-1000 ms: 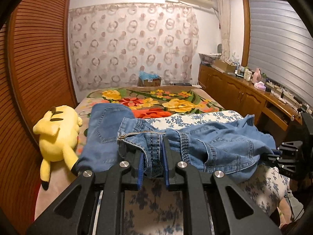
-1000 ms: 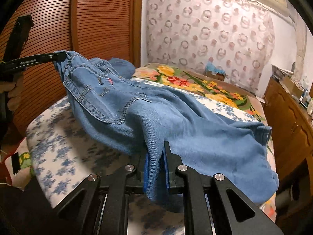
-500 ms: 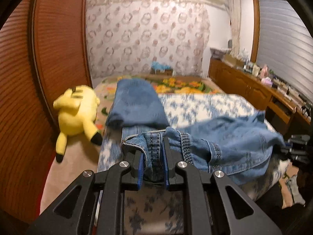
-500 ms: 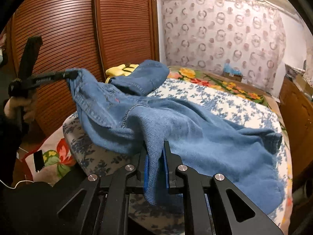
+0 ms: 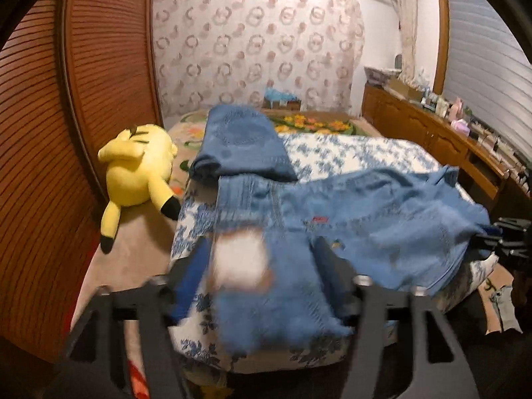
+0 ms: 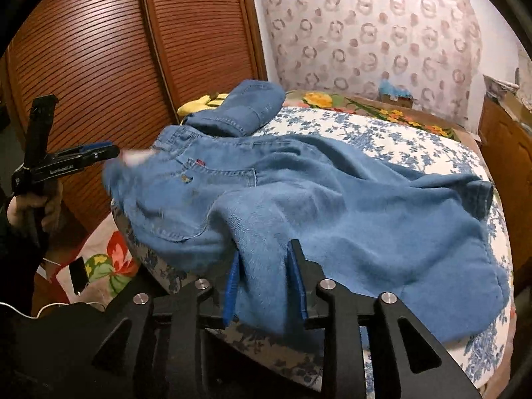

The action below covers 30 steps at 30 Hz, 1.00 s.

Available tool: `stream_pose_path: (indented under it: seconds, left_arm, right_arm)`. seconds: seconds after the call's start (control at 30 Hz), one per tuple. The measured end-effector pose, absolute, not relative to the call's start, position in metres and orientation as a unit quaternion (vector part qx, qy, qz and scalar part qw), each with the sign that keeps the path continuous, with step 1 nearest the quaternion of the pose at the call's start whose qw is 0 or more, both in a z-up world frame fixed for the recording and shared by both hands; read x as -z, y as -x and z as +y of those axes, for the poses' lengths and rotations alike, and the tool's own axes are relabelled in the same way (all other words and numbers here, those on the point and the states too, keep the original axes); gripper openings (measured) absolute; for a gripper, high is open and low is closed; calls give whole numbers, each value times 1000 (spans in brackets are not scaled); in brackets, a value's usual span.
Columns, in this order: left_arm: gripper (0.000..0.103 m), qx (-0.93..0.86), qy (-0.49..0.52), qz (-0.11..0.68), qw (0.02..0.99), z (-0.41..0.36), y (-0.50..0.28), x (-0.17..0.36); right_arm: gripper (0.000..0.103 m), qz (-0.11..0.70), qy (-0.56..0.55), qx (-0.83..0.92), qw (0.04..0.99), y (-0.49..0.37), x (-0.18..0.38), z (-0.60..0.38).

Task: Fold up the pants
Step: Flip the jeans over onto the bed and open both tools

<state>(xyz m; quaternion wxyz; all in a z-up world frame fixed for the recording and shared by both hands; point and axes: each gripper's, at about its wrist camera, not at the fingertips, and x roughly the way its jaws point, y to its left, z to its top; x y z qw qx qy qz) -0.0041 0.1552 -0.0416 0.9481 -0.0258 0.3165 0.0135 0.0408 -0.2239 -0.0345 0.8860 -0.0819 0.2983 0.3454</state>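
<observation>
A bedroom with ribbed wooden wardrobe doors (image 6: 99,66) along one side, a ring-patterned curtain (image 5: 256,46) across the far wall and a wooden sideboard (image 5: 432,136) cluttered with small items along the other side. The bed (image 6: 382,133) carries a blue-and-white floral cover over a brighter flowered blanket at its far end.

The pants (image 6: 316,206), light blue denim jeans, lie spread across the near part of the bed, waistband toward the wardrobe-side edge and the legs running toward the sideboard-side edge. A second, folded piece of denim (image 5: 239,143) lies beyond them, nearer the far end. A yellow plush toy (image 5: 139,166) lies at the wardrobe-side edge of the bed.

The left gripper (image 5: 262,266) has its jaws standing wide and opening; the waistband, with its pale label, is blurred between them, and the pads do not appear to press on it. In the right wrist view this gripper (image 6: 109,153) shows at the waistband end, carried by a hand (image 6: 30,202).

The right gripper (image 6: 266,266) is at the near edge of the bed, its jaws fairly narrow and opening, a fold of the denim still lying between the blue pads; whether they still touch the cloth cannot be told.
</observation>
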Motion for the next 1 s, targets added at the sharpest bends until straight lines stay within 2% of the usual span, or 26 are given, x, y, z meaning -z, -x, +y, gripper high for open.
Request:
stream_pose_path:
  seconds: [0.23,1.0]
  left_arm:
    - [79,13,10,312,950,130,-9,36]
    - [79,73,5,358,931,56,-60,91]
  right_arm:
    - [46,272,74,-311,908,-22,28,-243]
    - [51,293,28,-125,947,-26,51,-365]
